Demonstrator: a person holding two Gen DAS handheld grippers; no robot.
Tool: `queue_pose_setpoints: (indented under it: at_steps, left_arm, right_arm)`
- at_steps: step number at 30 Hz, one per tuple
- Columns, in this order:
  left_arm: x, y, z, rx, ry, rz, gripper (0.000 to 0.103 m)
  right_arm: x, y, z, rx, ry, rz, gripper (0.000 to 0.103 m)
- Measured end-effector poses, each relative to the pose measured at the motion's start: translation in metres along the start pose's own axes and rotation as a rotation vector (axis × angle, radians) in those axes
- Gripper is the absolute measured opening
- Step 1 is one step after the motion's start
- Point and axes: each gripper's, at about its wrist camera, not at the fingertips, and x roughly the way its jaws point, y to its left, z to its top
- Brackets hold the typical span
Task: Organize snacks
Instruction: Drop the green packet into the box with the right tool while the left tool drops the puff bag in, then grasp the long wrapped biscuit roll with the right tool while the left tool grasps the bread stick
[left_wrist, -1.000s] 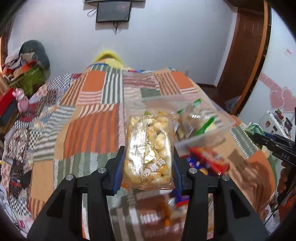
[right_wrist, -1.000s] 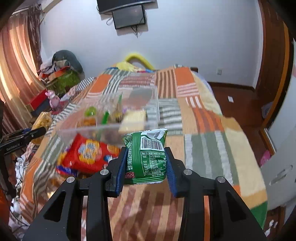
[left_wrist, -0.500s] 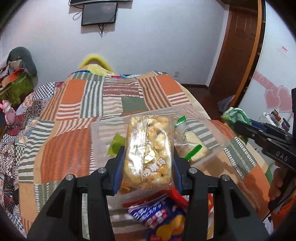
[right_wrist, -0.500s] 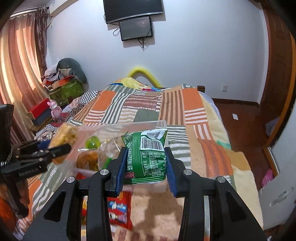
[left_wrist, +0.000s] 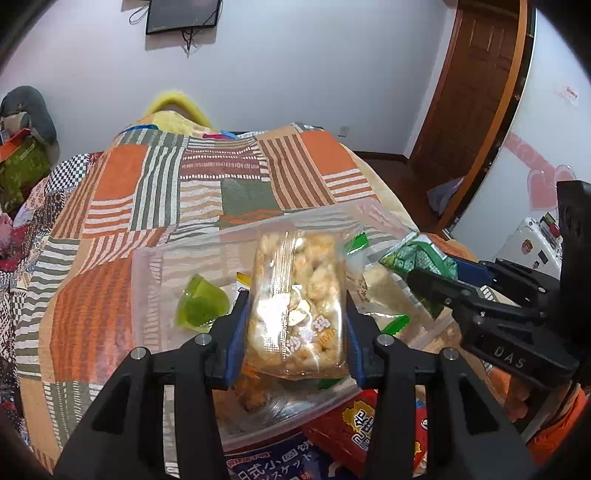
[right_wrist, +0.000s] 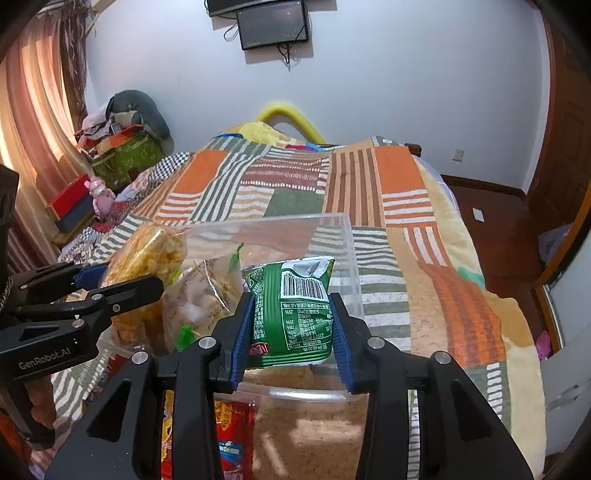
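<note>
Patchwork bedspread (left_wrist: 92, 302) carries the clear bin (right_wrist: 347, 258); left gripper (left_wrist: 295, 325) clamps the puffed-snack pack (left_wrist: 299, 302), right gripper (right_wrist: 291, 328), jaws just easing, holds the green packet (right_wrist: 295, 314) (bin's 3 o'clock). Lower both inside before letting go.

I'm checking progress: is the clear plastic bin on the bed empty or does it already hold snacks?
Not empty. The clear bin already holds a green jelly cup and several clear-wrapped packets.
</note>
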Motion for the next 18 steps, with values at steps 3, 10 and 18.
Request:
queue_pose_setpoints:
  at_steps: [3, 10, 18]
  left_arm:
    - [-0.002, 0.001, -0.001, -0.009, -0.003, 0.009, 0.053]
    - [-0.024, -0.006, -0.006, 0.053, -0.029, 0.046, 0.056]
    - [-0.069, -0.008, -0.021, 0.075, -0.054, 0.05, 0.066]
  right_arm:
    - [0.001, 0.0, 0.0, -0.004, 0.023, 0.005, 0.04]
    - [-0.015, -0.001, -0.003, -0.02, 0.019, 0.013, 0.054]
    - [-0.046, 0.01, -0.018, -0.033, 0.006, 0.049, 0.061]
